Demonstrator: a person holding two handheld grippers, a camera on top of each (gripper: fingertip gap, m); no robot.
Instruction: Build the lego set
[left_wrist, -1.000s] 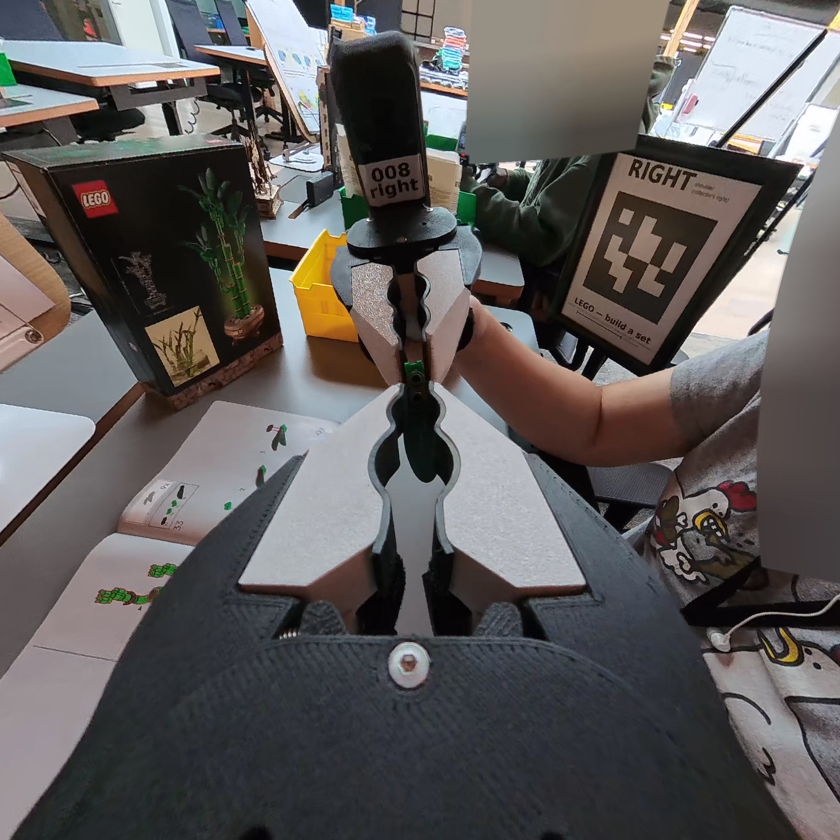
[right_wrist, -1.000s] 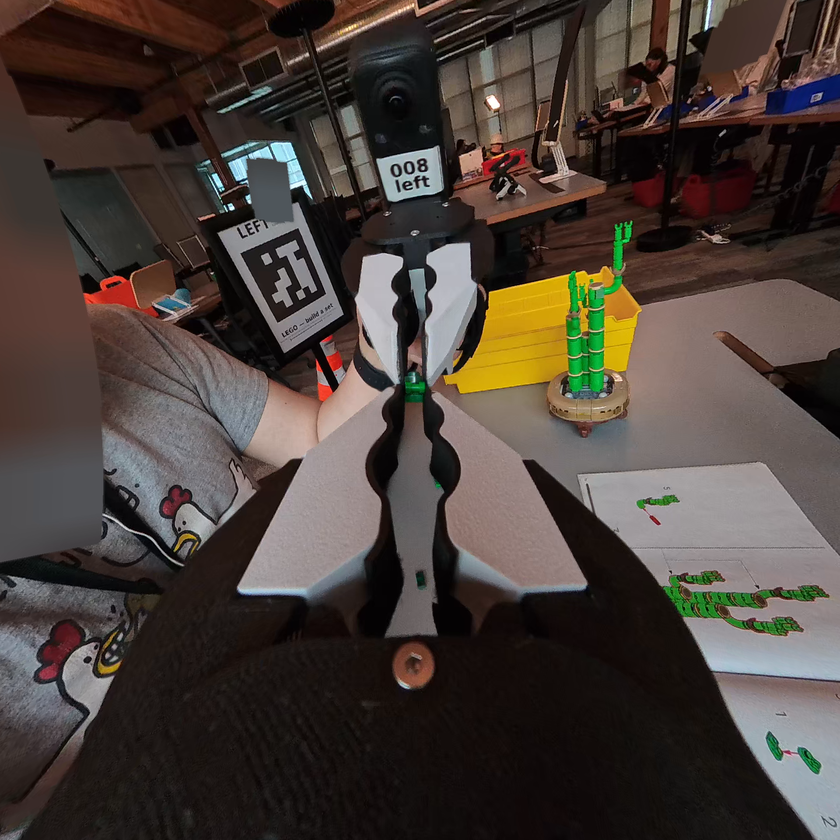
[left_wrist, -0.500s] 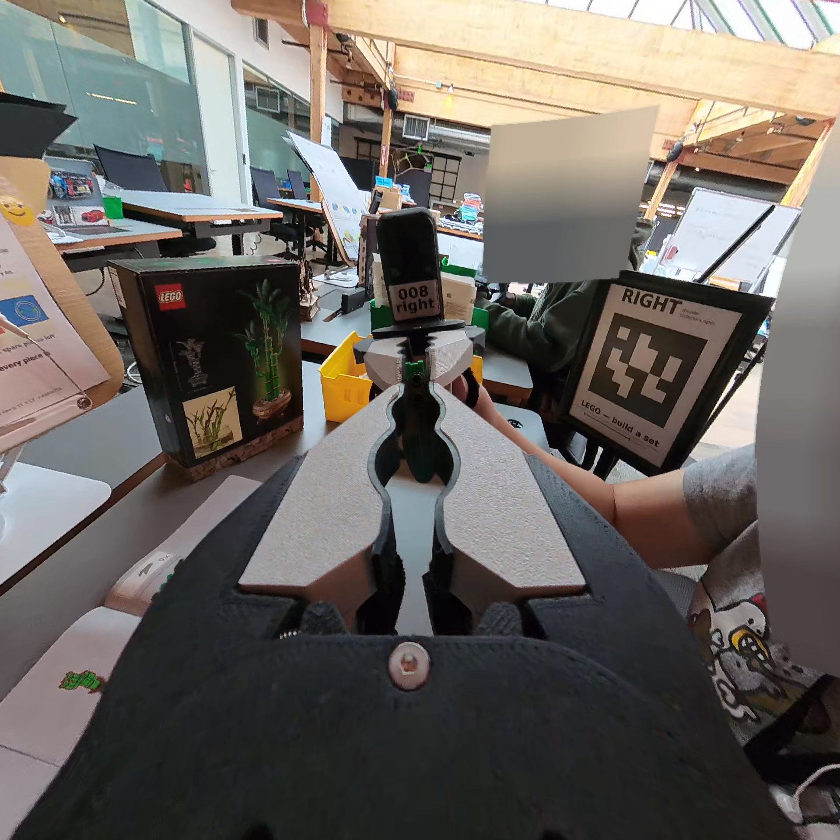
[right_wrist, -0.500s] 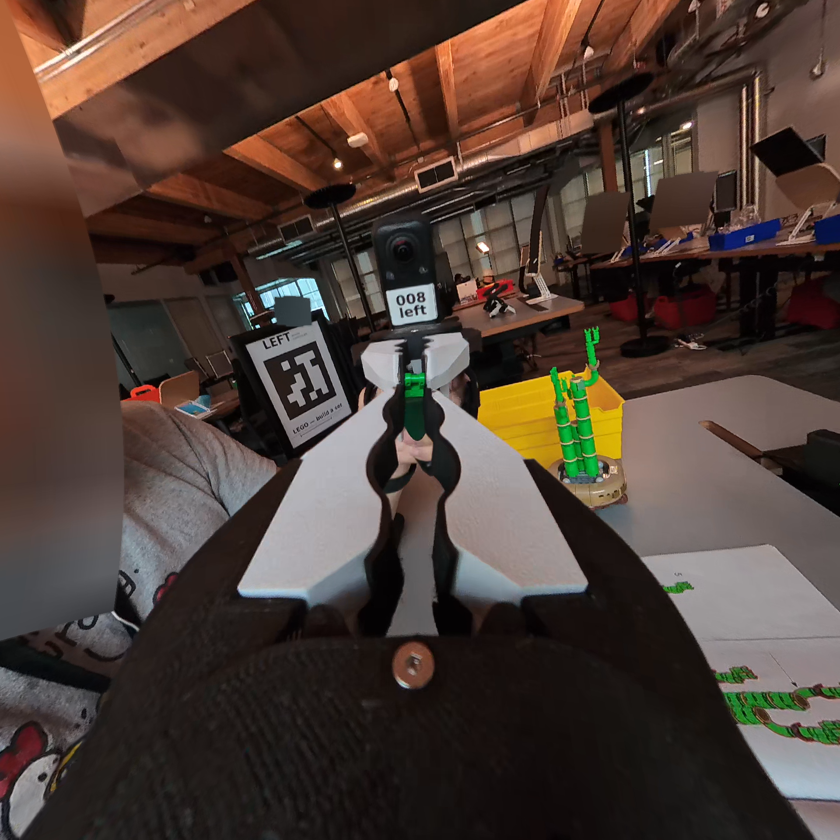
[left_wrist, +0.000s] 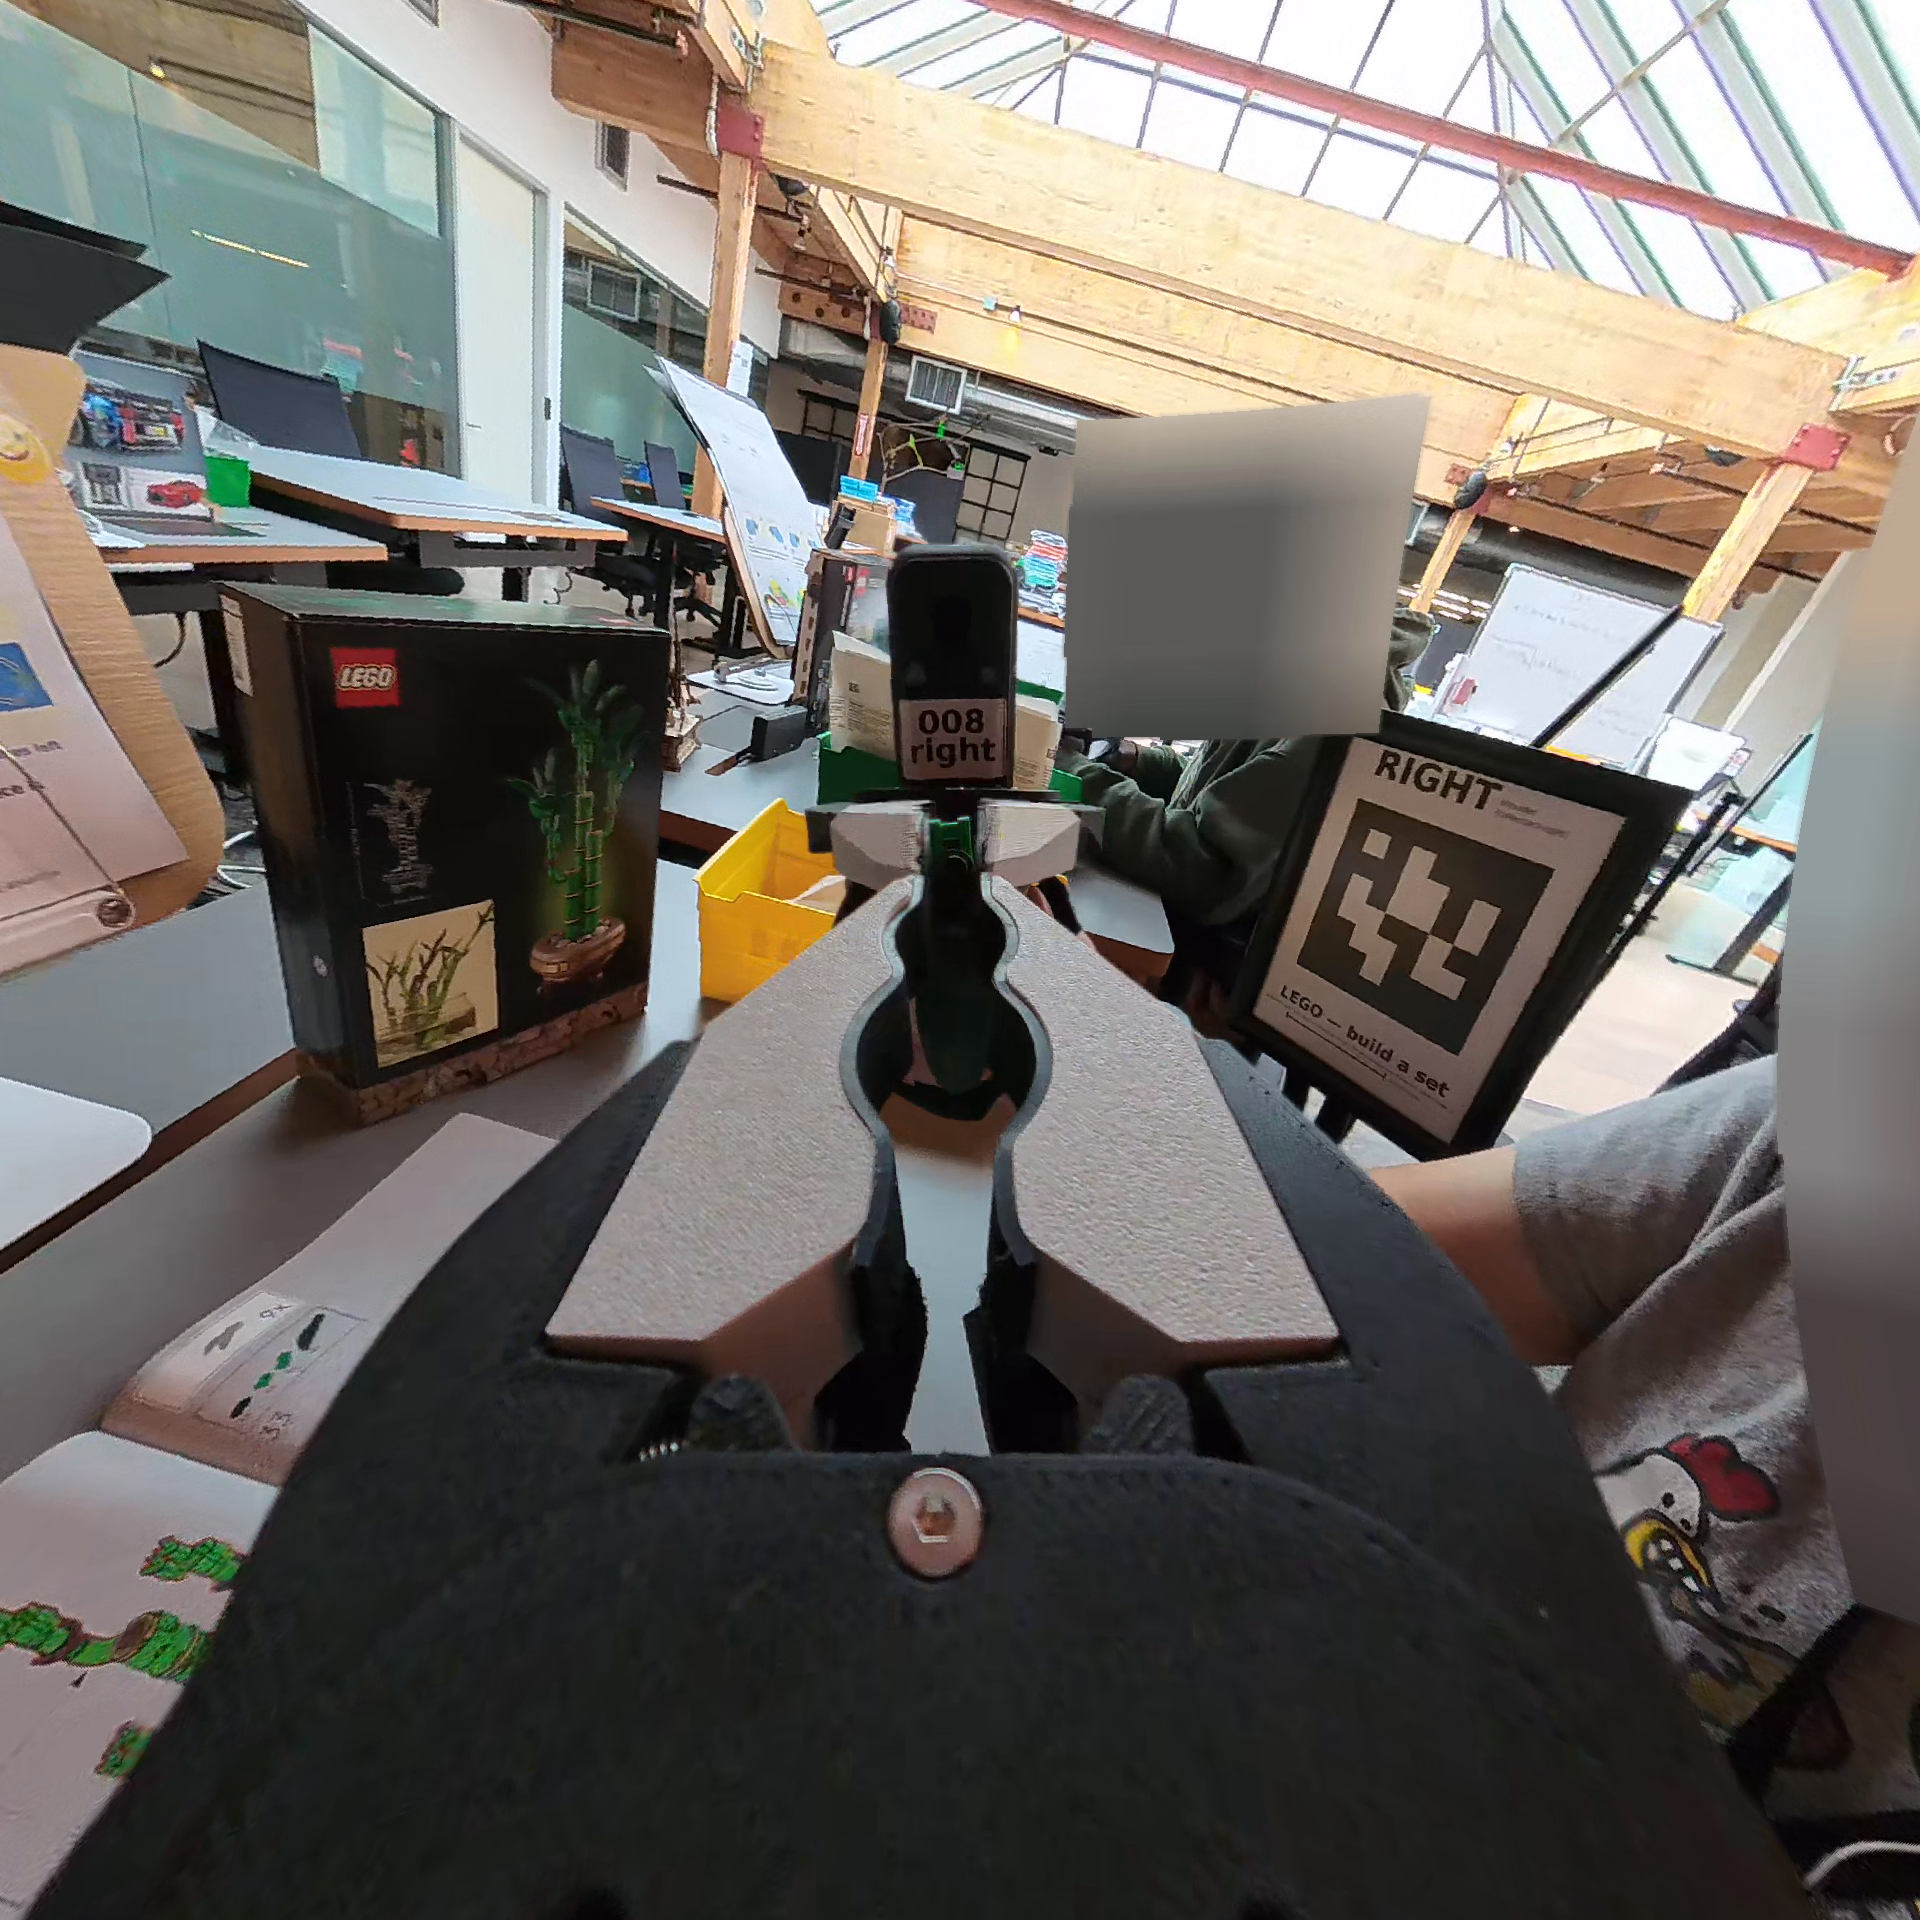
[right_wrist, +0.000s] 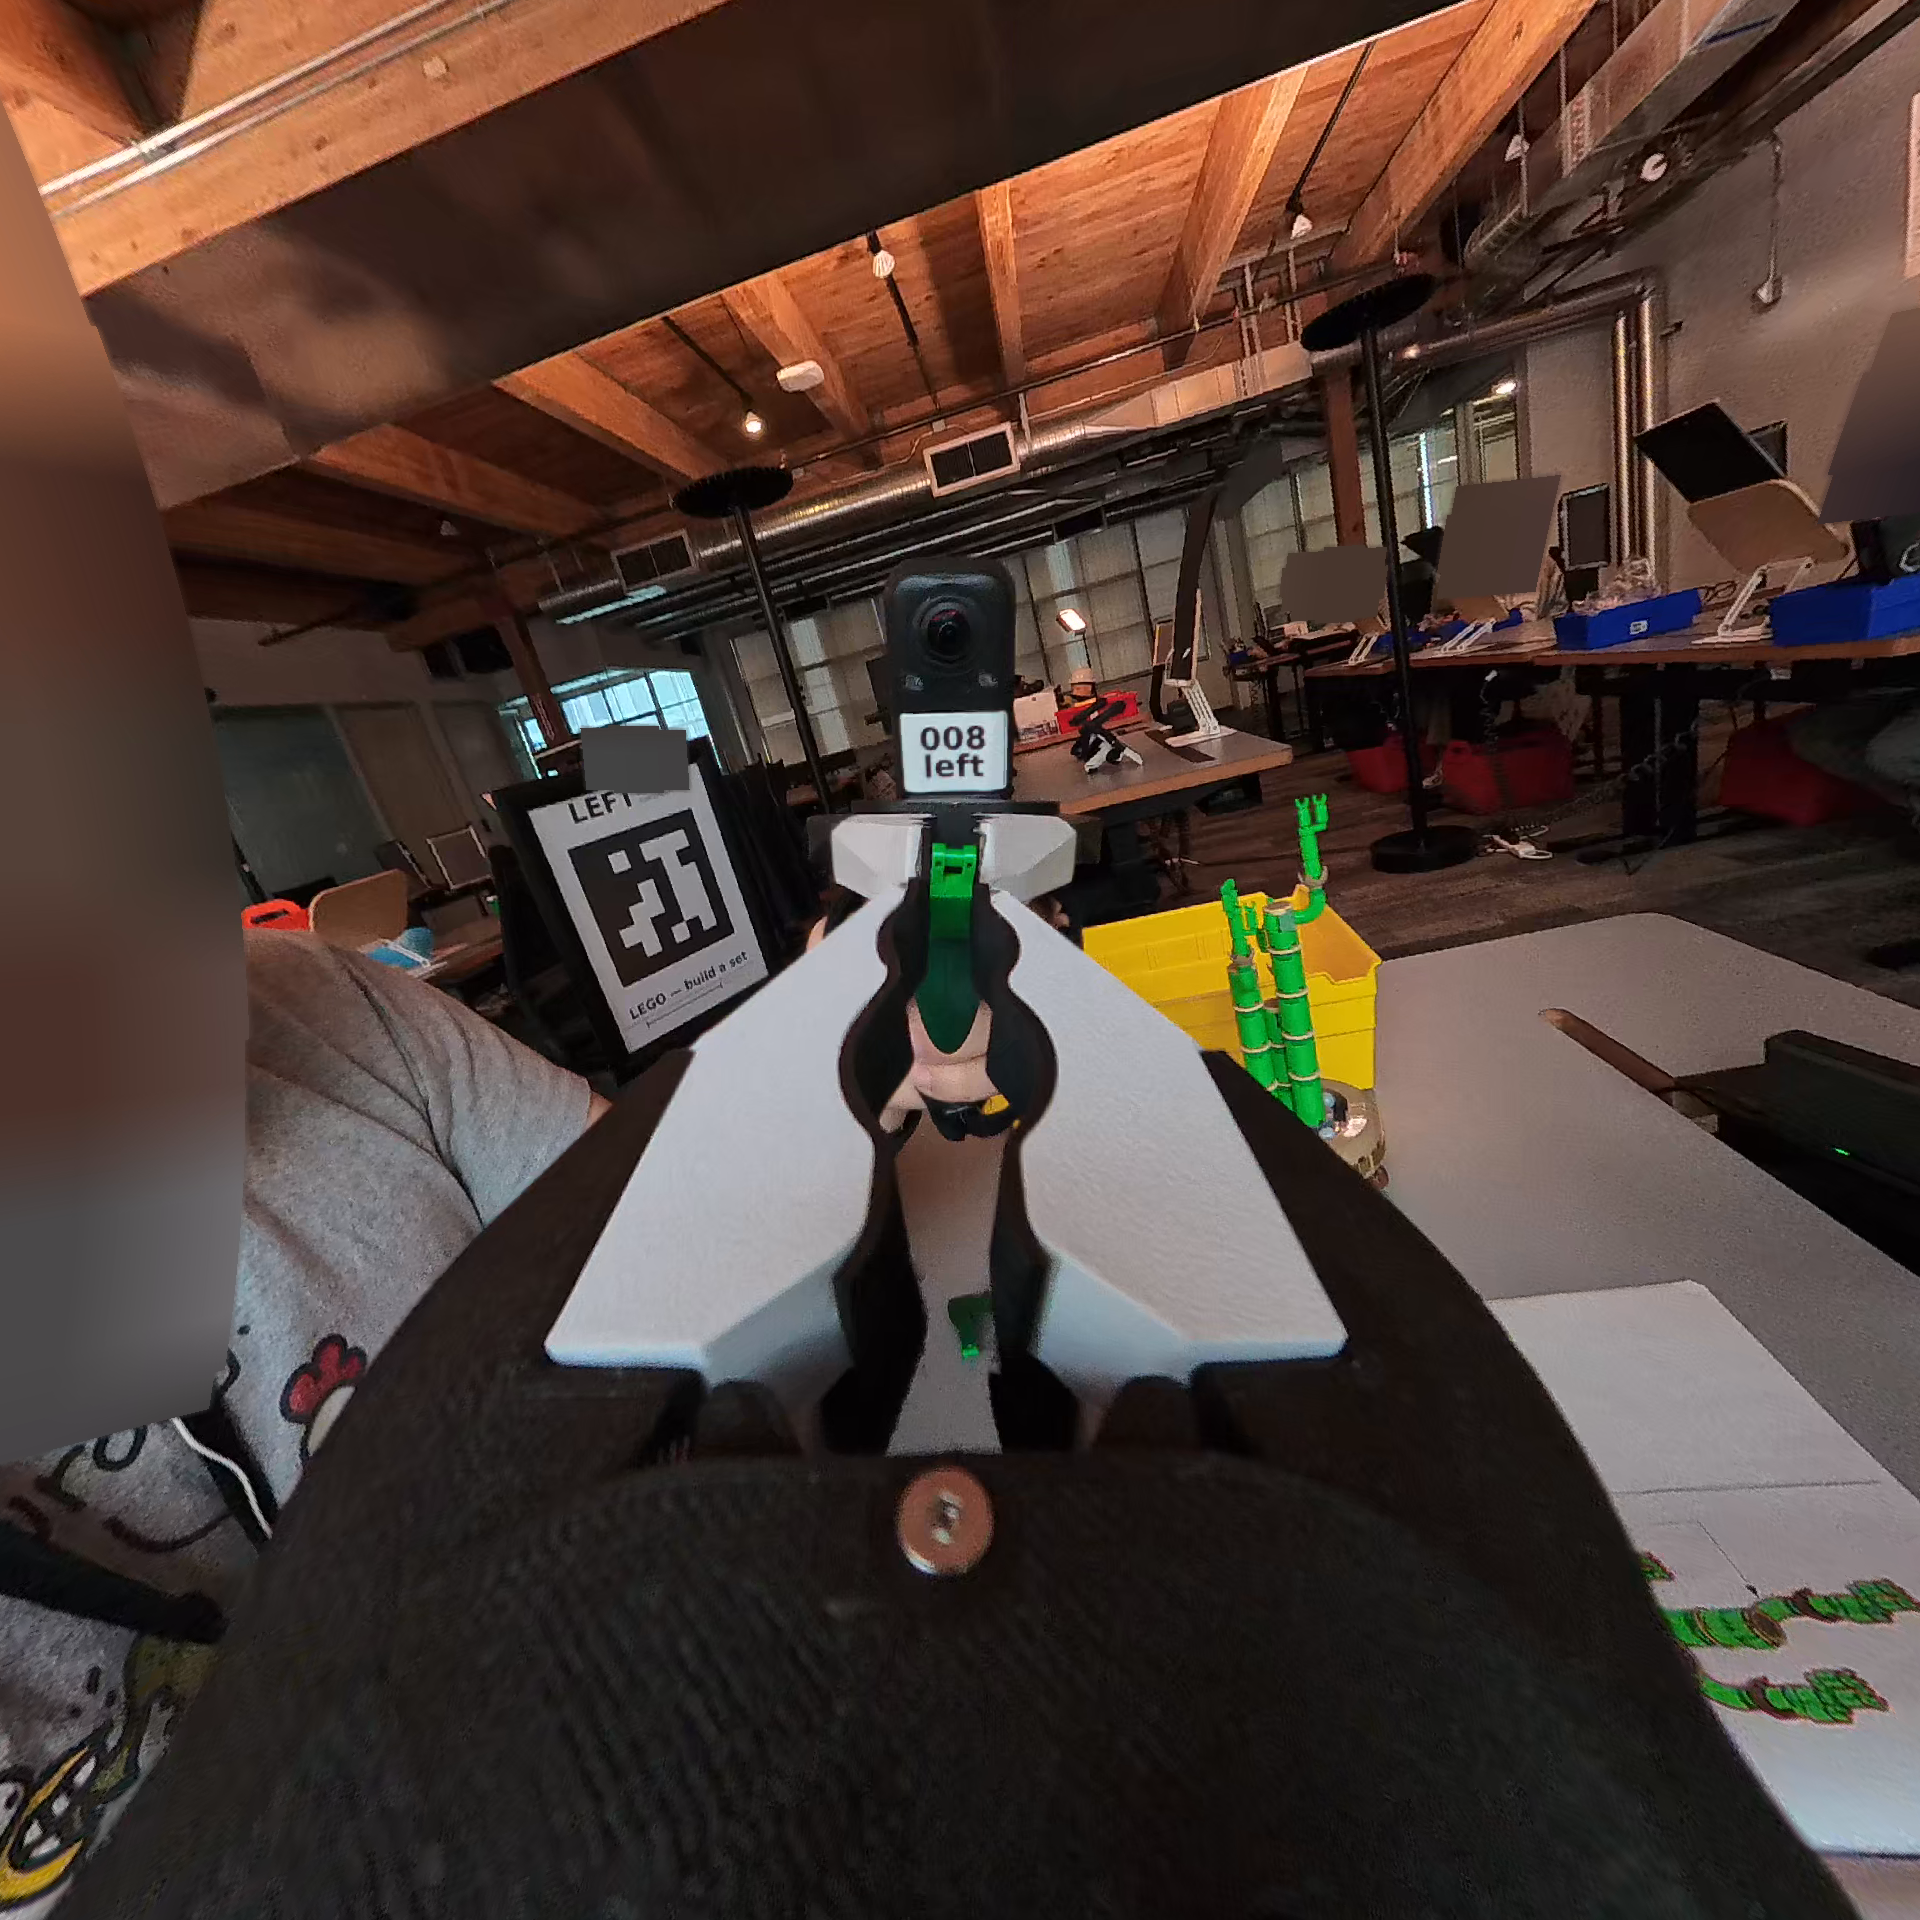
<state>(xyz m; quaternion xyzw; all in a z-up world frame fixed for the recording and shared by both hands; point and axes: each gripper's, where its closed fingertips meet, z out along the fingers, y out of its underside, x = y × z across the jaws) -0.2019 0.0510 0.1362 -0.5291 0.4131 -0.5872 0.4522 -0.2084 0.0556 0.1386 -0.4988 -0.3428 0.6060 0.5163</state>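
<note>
My left gripper (left_wrist: 951, 904) and right gripper (right_wrist: 951, 894) meet tip to tip in the air above the desk (right_wrist: 1662, 1039), and the fingers of both are closed on one green leaf piece (right_wrist: 948, 961), its bright clip end pointing toward the left gripper and its dark blade lying between my right fingers (right_wrist: 1091, 1143). The half-built bamboo (right_wrist: 1283, 997) stands on the desk before the yellow bin (right_wrist: 1164, 956), the manual (right_wrist: 1714, 1538) lies open beside it, and the set box (left_wrist: 457, 831) stands upright farther off.
</note>
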